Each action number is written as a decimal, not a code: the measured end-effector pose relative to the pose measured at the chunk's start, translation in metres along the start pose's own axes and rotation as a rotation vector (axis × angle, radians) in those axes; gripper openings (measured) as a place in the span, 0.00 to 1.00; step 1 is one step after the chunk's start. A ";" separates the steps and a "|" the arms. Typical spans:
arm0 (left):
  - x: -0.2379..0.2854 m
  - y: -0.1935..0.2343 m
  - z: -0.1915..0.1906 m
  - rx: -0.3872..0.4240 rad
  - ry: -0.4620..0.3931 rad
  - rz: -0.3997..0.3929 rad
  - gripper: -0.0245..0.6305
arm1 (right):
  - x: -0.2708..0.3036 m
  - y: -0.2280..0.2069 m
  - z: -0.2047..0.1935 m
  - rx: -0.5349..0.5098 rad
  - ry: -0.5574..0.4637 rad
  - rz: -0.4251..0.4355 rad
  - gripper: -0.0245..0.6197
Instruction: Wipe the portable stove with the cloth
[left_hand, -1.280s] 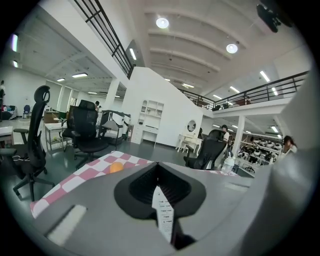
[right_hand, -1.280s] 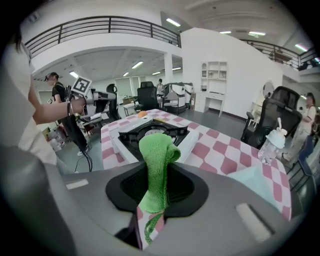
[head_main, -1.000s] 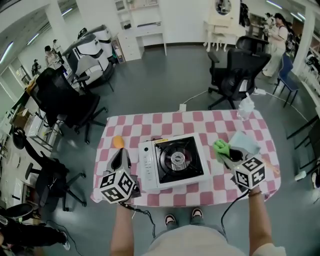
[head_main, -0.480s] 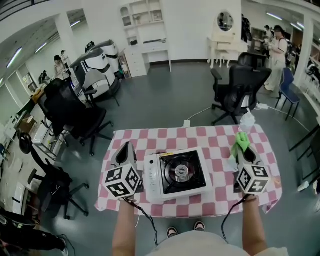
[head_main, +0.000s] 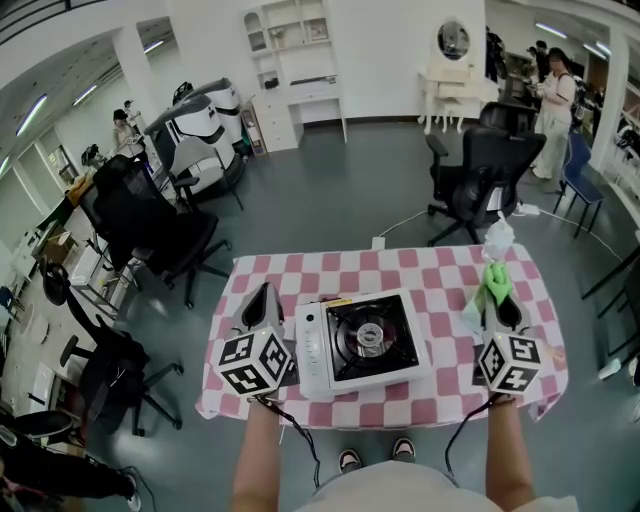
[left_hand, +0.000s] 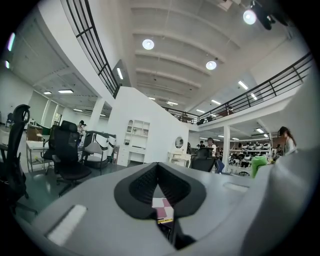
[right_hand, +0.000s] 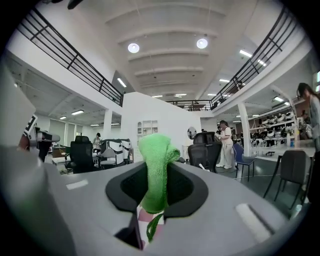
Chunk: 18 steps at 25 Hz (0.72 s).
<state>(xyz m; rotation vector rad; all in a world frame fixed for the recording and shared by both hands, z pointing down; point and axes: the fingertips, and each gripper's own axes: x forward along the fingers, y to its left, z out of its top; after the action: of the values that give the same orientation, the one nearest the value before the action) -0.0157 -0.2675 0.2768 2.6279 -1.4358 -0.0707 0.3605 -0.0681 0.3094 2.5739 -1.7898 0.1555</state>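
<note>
The white portable stove (head_main: 365, 343) with its black burner top sits mid-table on the pink-and-white checked cloth (head_main: 400, 265). My right gripper (head_main: 503, 305) is right of the stove, lifted off the table and shut on a green cloth (head_main: 496, 283). In the right gripper view the green cloth (right_hand: 156, 170) stands up between the jaws of the right gripper (right_hand: 155, 200). My left gripper (head_main: 262, 300) hovers left of the stove. The left gripper view shows the left gripper (left_hand: 159, 187) shut with nothing in it, and the green cloth (left_hand: 258, 165) far right.
A pale blue cloth (head_main: 470, 318) lies on the table beside the right gripper. A white crumpled item (head_main: 497, 237) stands at the table's far right corner. Black office chairs stand behind the table (head_main: 485, 165) and to the left (head_main: 150, 225). People stand far off.
The right gripper has lifted the green cloth off the table near the pale blue cloth and raised it. Both grippers have tilted up and moved slightly away from me.
</note>
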 end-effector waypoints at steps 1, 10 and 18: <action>-0.001 0.000 -0.001 -0.002 0.003 0.001 0.04 | -0.001 0.000 -0.001 0.002 0.002 -0.003 0.16; -0.001 -0.003 -0.011 -0.013 0.026 -0.014 0.04 | -0.011 -0.005 -0.008 0.035 0.016 -0.017 0.16; 0.001 -0.007 -0.022 -0.029 0.044 -0.024 0.04 | -0.017 -0.014 -0.017 0.033 0.039 -0.052 0.16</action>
<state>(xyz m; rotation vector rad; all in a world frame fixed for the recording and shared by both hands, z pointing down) -0.0072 -0.2621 0.2973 2.6070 -1.3792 -0.0357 0.3665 -0.0458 0.3254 2.6172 -1.7205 0.2346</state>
